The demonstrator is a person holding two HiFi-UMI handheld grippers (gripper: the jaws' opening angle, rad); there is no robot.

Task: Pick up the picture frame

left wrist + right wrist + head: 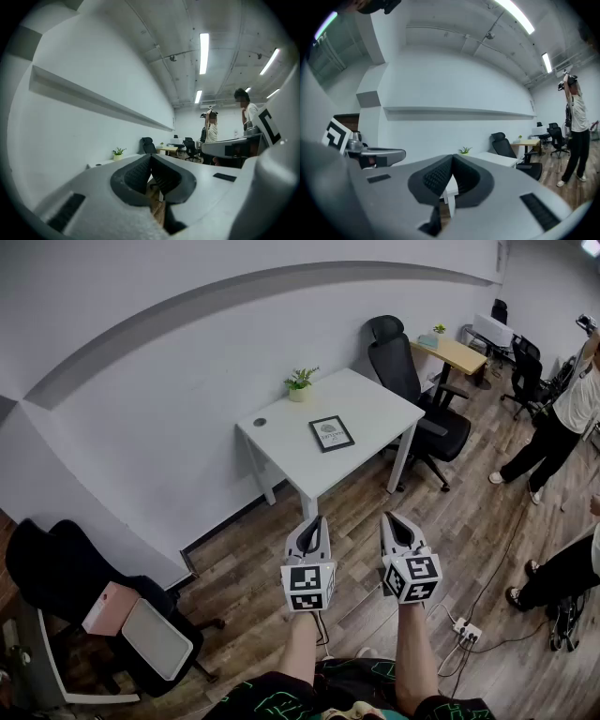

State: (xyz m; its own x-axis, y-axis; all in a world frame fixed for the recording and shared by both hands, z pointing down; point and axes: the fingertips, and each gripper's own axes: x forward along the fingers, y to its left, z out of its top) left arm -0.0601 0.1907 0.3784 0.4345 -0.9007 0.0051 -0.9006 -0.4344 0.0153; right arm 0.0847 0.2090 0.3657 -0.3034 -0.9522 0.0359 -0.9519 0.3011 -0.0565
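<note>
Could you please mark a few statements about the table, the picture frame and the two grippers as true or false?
1. The picture frame lies flat on the white table. True.
2. The left gripper is shut on the frame. False: its jaws are together on nothing, well short of the table.
3. A small potted plant stands at the table's edge by the wall. True.
4. The right gripper has its jaws wide apart. False: they are together, with nothing between them.
5. The black office chair stands at the table's left end in the head view. False: it stands at the right end.
</note>
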